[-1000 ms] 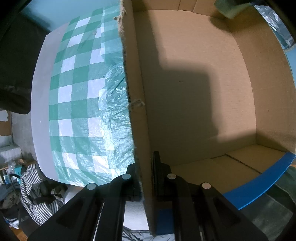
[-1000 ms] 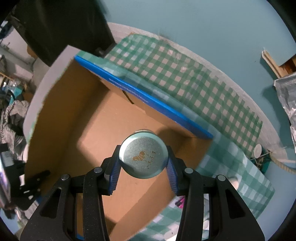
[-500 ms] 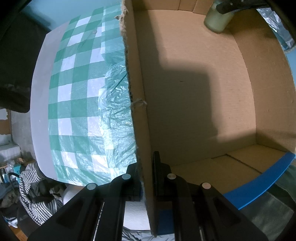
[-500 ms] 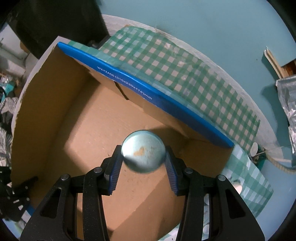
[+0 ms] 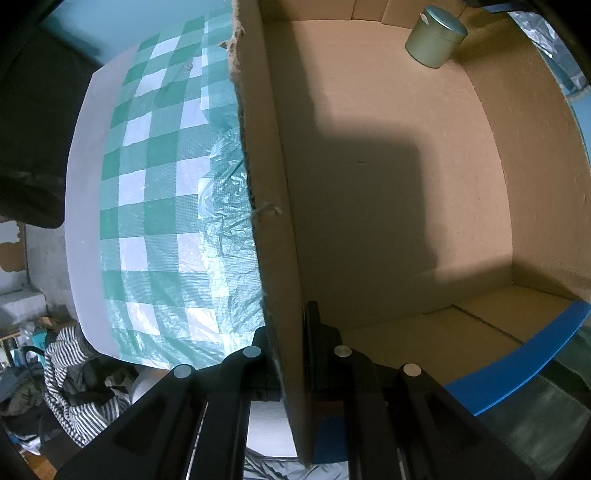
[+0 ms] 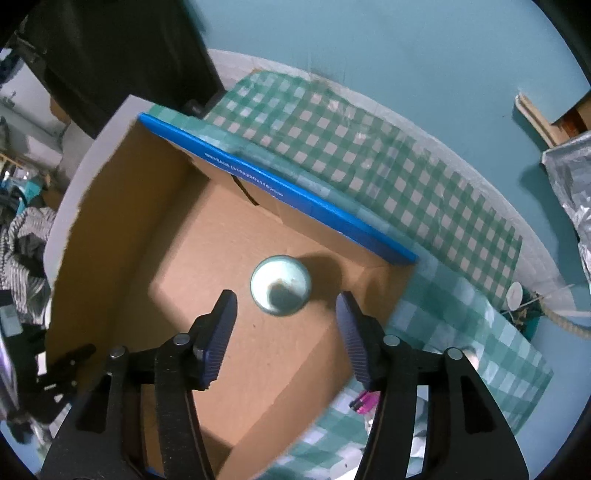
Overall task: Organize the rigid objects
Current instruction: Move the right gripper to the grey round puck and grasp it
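A small round pale-green tin (image 6: 280, 285) stands upright on the floor of an open cardboard box (image 6: 110, 229), near its far corner; it also shows in the left wrist view (image 5: 435, 36). My right gripper (image 6: 286, 306) hangs open just above the tin, fingers apart on either side and not touching it. My left gripper (image 5: 290, 332) is shut on the box's side wall (image 5: 266, 184), one finger outside and one inside.
The box has a blue-taped flap (image 6: 273, 188) on its far side. It sits on a green-and-white checked tablecloth (image 6: 369, 158) on a white table. Small pink and white items (image 6: 365, 400) lie on the cloth by my right finger. Striped clothing (image 5: 74, 369) lies beyond the table edge.
My right gripper carried the tin down into the box, opened and let it go. The tin now stands on the box floor. My left gripper has kept its hold on the wall.
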The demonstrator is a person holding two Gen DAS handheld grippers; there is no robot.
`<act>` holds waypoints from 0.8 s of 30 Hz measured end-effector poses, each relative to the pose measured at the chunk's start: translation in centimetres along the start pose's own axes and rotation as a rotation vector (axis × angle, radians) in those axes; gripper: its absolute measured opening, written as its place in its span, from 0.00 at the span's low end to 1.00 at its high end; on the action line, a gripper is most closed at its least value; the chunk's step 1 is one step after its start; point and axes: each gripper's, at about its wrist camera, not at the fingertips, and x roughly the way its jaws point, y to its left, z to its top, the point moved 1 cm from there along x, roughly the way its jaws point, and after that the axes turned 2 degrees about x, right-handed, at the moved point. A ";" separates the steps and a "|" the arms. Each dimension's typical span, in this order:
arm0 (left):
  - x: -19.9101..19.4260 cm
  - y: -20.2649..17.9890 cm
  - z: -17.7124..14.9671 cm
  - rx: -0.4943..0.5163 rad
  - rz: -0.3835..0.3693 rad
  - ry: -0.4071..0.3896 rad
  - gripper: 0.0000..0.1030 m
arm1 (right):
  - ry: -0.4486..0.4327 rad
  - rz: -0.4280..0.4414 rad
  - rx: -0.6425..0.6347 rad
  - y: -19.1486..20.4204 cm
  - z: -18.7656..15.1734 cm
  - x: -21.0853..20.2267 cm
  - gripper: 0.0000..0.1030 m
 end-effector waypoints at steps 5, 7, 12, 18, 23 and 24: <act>-0.2 0.2 -0.1 -0.005 -0.003 -0.002 0.08 | -0.035 0.009 0.008 -1.0 -1.1 -2.7 0.58; -0.3 0.2 -0.1 -0.006 -0.003 -0.003 0.08 | -0.051 0.007 0.016 -1.6 -1.6 -3.9 0.59; -0.4 0.0 0.0 -0.004 0.002 -0.005 0.08 | -0.075 0.007 0.051 -3.6 -3.0 -6.5 0.61; -0.8 -0.4 -0.1 -0.002 0.004 -0.013 0.08 | -0.090 -0.032 0.078 -6.2 -5.1 -8.4 0.63; -0.9 -0.1 -0.3 -0.010 0.004 -0.012 0.08 | -0.087 -0.043 0.134 -9.3 -7.5 -9.0 0.66; -0.8 0.0 -0.3 -0.012 0.004 -0.012 0.08 | -0.085 -0.046 0.145 -9.8 -7.9 -9.0 0.67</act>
